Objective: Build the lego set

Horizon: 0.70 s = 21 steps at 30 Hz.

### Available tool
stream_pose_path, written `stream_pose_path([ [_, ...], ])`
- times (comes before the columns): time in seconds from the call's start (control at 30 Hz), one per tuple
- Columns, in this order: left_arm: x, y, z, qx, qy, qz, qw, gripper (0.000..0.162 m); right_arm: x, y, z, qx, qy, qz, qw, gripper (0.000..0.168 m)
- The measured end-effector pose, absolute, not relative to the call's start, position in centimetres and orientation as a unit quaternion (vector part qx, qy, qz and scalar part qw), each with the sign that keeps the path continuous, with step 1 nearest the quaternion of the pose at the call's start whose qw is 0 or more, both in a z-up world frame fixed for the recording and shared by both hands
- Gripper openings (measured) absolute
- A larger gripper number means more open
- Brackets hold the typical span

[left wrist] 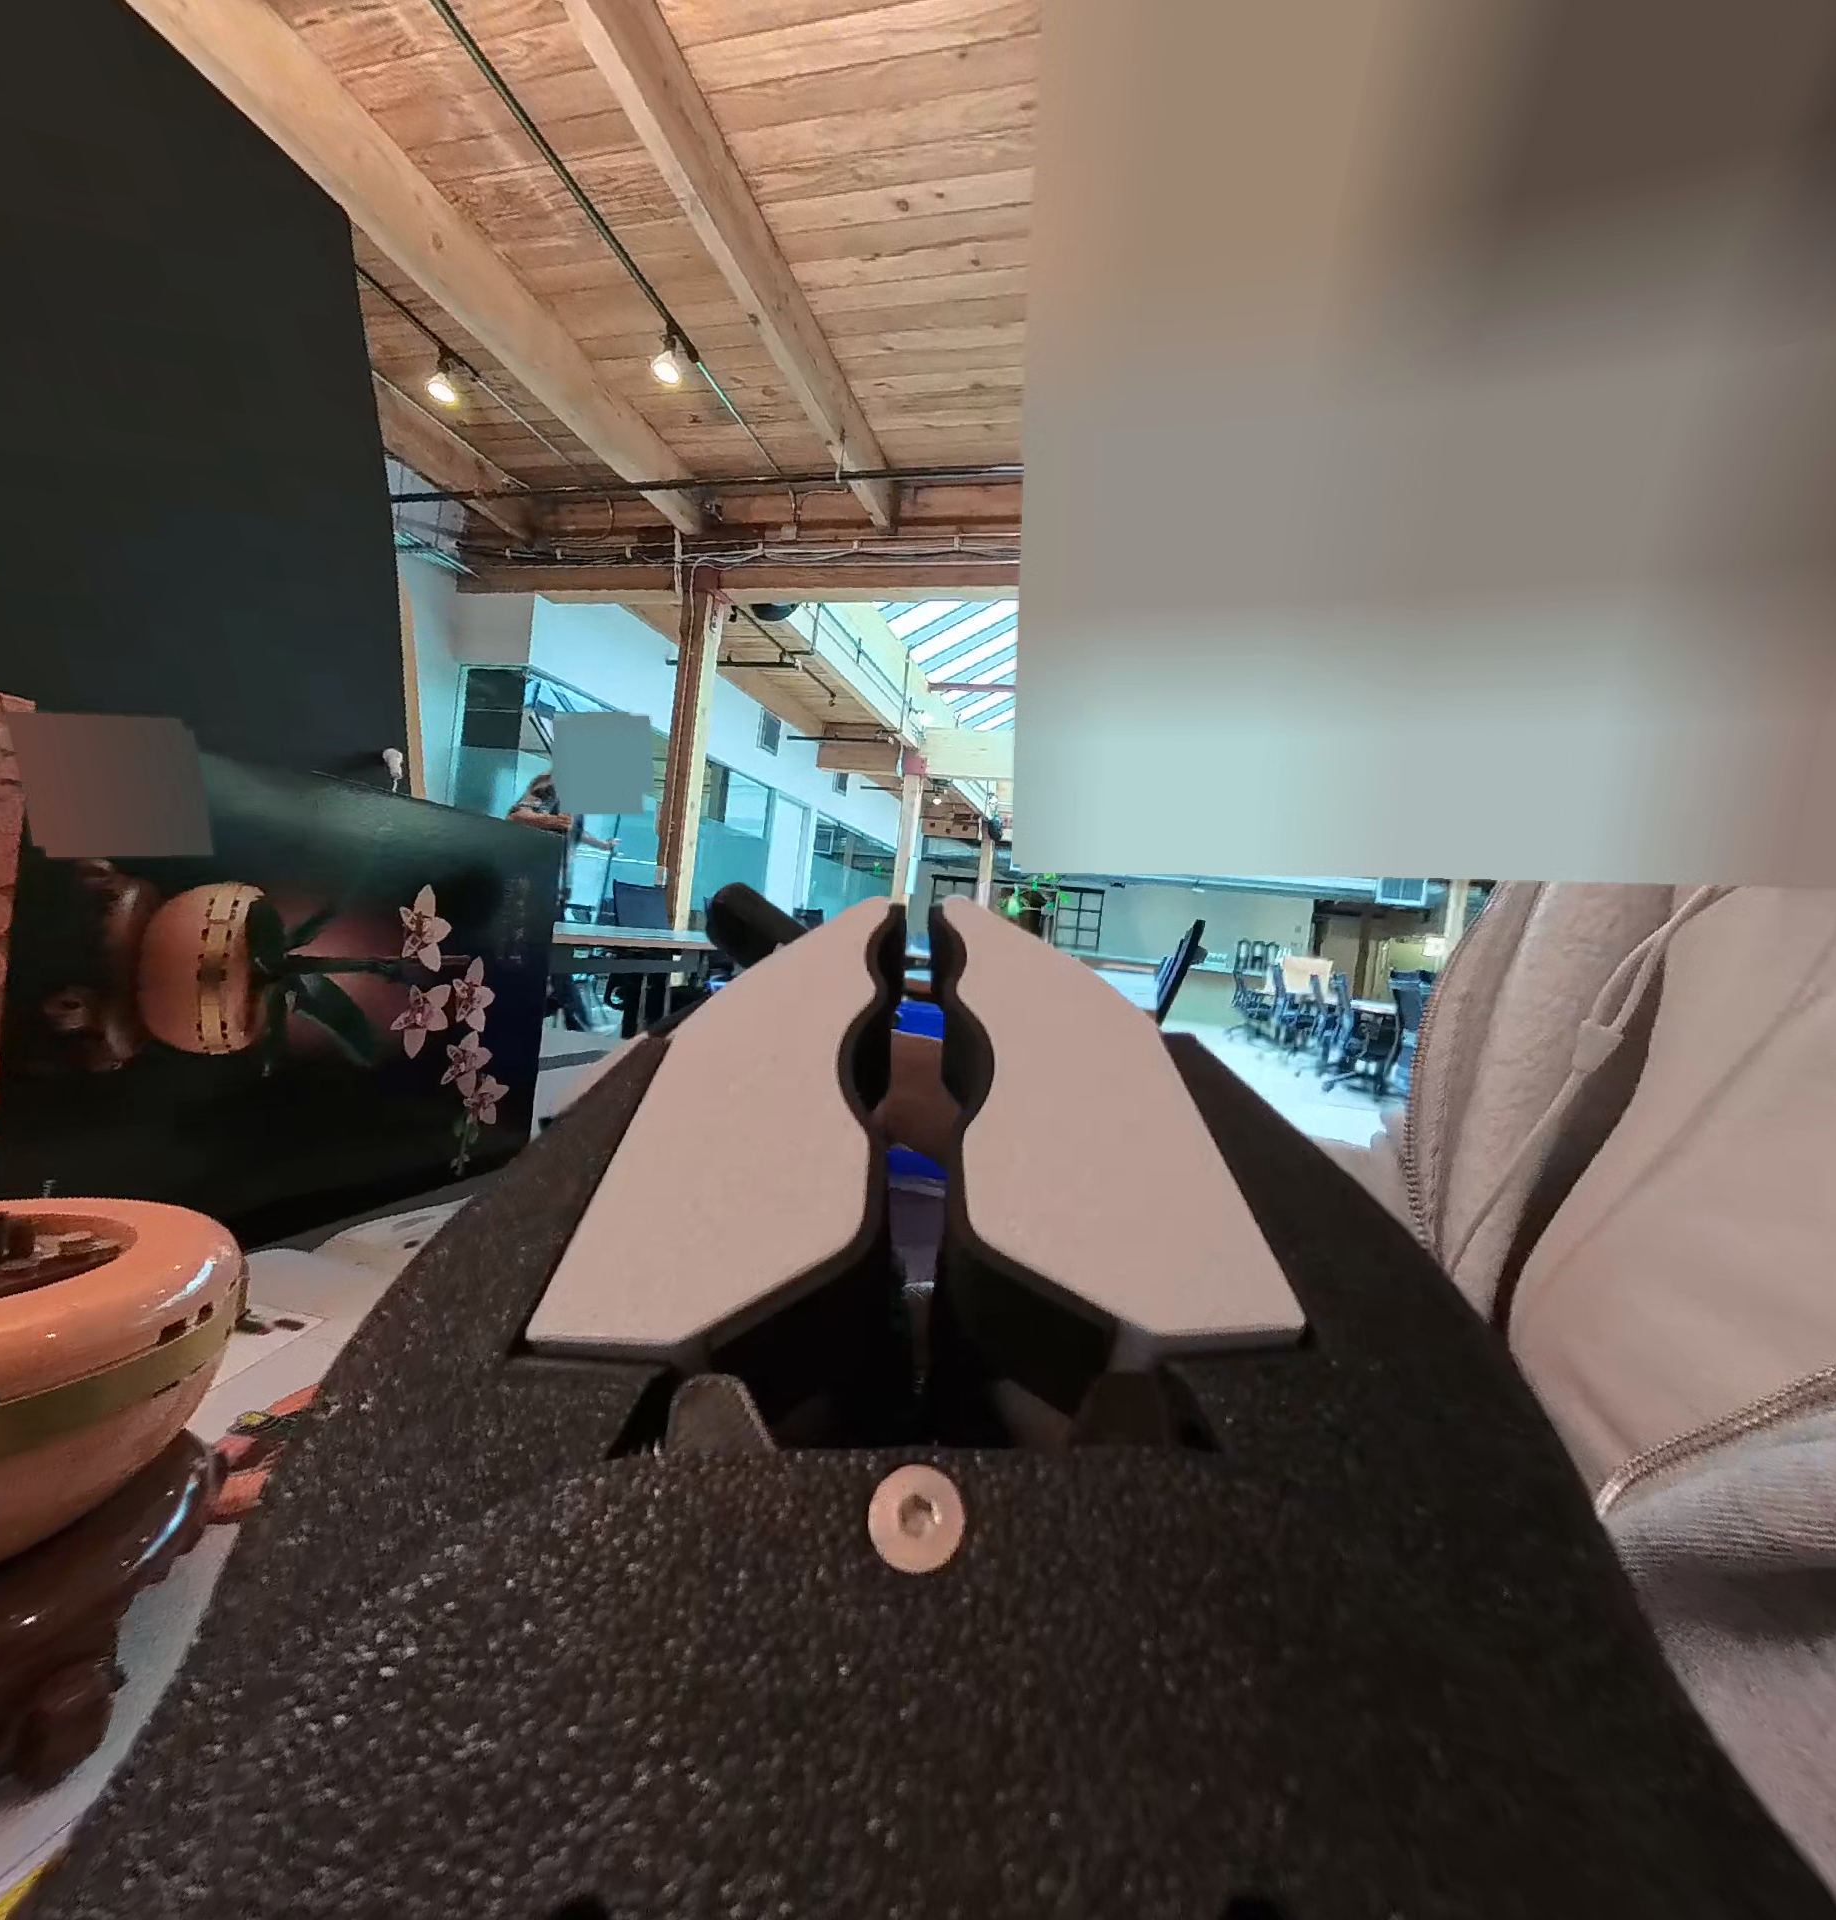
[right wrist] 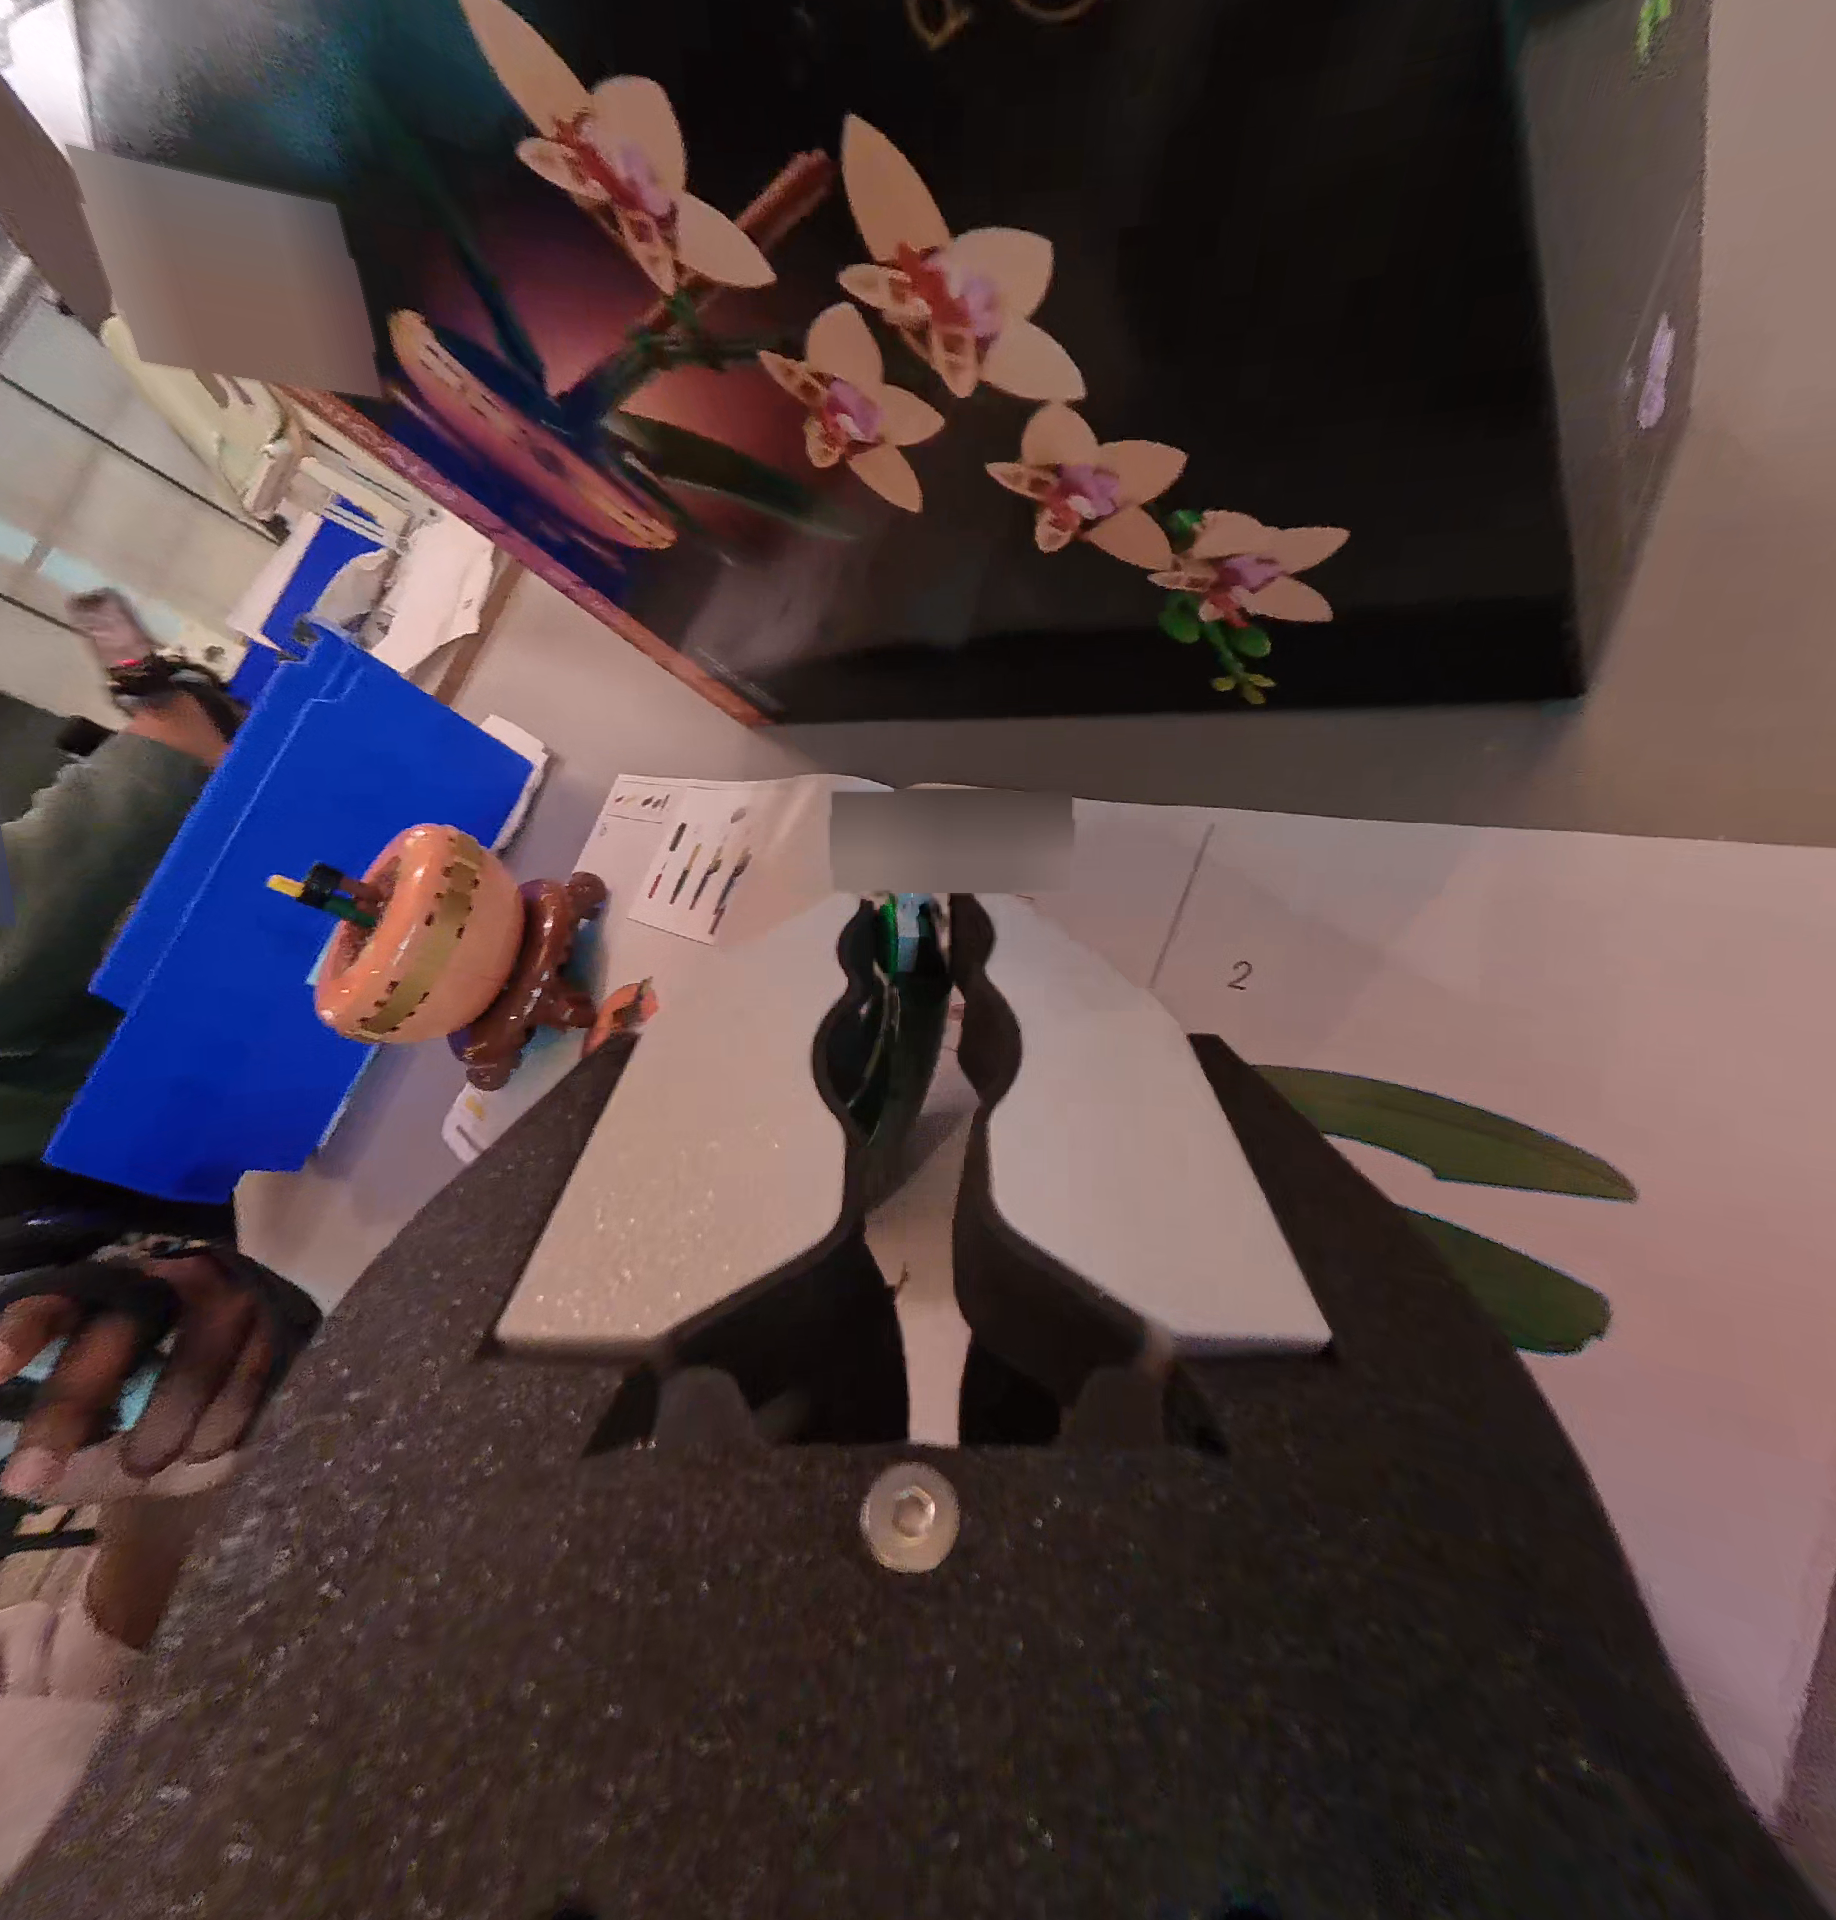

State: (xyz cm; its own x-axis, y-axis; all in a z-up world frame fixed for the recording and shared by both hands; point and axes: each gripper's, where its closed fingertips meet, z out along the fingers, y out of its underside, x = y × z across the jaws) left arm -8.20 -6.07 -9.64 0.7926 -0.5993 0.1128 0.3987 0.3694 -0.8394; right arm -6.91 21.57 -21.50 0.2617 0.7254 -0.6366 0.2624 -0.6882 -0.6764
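Observation:
In the right wrist view, my right gripper (right wrist: 914, 920) is shut on a dark green leaf piece (right wrist: 893, 1039), held above the open instruction booklet (right wrist: 1361, 935). The built peach-coloured pot (right wrist: 426, 935) stands on its brown base (right wrist: 540, 977) to the left, with a short green and yellow stem in it. In the left wrist view, my left gripper (left wrist: 919, 920) is shut with nothing visible between its fingers and points up into the room. The pot (left wrist: 72, 1361) sits at its lower left.
The dark set box with orchid pictures (right wrist: 997, 364) stands behind the booklet and shows in the left wrist view (left wrist: 270, 987). A blue bin (right wrist: 270, 935) lies left of the pot. Two green leaf shapes (right wrist: 1444, 1138) lie on the page. A hand (right wrist: 114, 1361) is at lower left. The pot (left wrist: 72, 1361) is closer to my left gripper, around 15 cm from its tips; the right tips are 25 cm off.

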Motion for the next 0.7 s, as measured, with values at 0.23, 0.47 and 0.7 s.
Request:
stream_pose_path([
  [0.23, -7.0, -5.1, -10.7, -0.508, 0.124, -0.29, 0.801, 0.008, -5.0, 23.2, -18.6, -0.741, -0.384, 0.394, 0.385, 0.082],
  [0.47, -7.6, -4.5, -11.2, -0.528, 0.088, -0.323, 0.781, 0.043, 0.1, 17.7, -13.8, -0.576, -0.53, 0.128, 0.609, 0.043],
  [0.7, -6.9, -3.1, -12.1, -0.558, 0.076, -0.293, 0.772, 0.0, -0.4, 9.1, -18.6, -0.671, -0.518, 0.396, 0.353, 0.013],
])
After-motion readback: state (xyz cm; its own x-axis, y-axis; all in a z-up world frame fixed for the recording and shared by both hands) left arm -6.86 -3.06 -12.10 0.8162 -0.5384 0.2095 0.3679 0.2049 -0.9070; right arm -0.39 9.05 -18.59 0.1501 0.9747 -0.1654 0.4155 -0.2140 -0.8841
